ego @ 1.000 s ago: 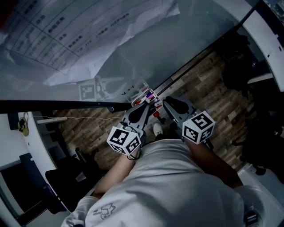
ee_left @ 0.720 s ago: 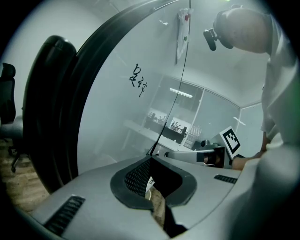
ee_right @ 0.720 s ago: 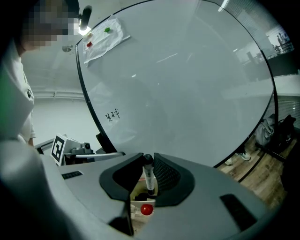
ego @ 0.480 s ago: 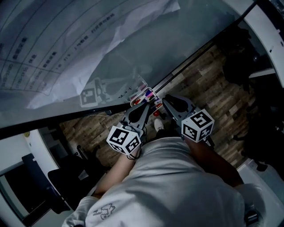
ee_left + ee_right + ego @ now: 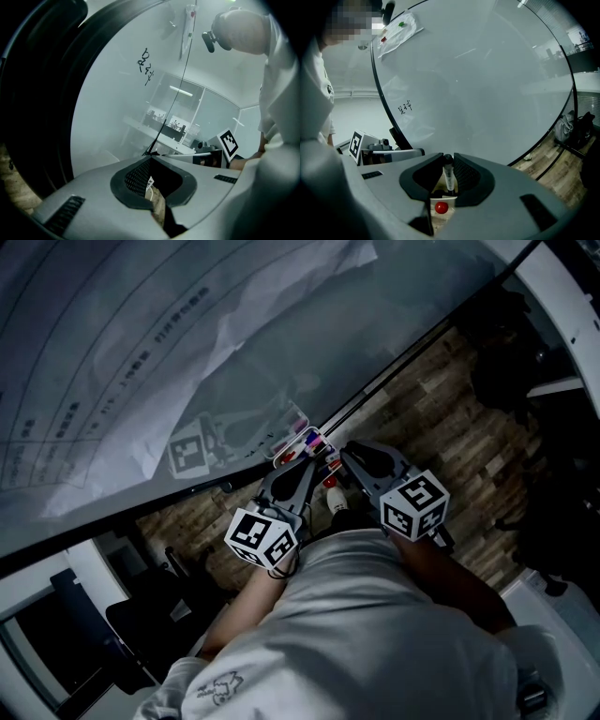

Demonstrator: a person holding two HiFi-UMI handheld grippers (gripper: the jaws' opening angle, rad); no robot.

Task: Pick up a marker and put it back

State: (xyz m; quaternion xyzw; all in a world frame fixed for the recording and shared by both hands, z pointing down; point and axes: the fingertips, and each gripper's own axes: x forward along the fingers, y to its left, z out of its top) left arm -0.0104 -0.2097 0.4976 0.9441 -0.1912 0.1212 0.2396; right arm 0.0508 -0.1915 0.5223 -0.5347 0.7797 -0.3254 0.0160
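A marker (image 5: 448, 174) with a white barrel and a black cap stands between the pads of my right gripper (image 5: 448, 157), which is shut on it. Below it shows a red cap (image 5: 441, 207). In the head view both grippers point at the small clear marker tray (image 5: 289, 433) on the whiteboard's lower edge, the left gripper (image 5: 305, 463) beside the right gripper (image 5: 345, 454). My left gripper (image 5: 151, 158) has its tips together; a scrap of printed white label (image 5: 149, 183) shows in the gap behind the pads, and I cannot tell what it belongs to.
The large whiteboard (image 5: 487, 84) fills the space ahead, with small black writing (image 5: 146, 65) and paper sheets (image 5: 141, 352) stuck on it. Wood-pattern floor (image 5: 441, 427) lies below. Dark bags (image 5: 576, 129) sit by the board's right end, and a dark chair (image 5: 159, 615) stands at the lower left.
The head camera has tilted, so the board and its papers slid across the view. Both grippers stay in nearly the same place by the tray.
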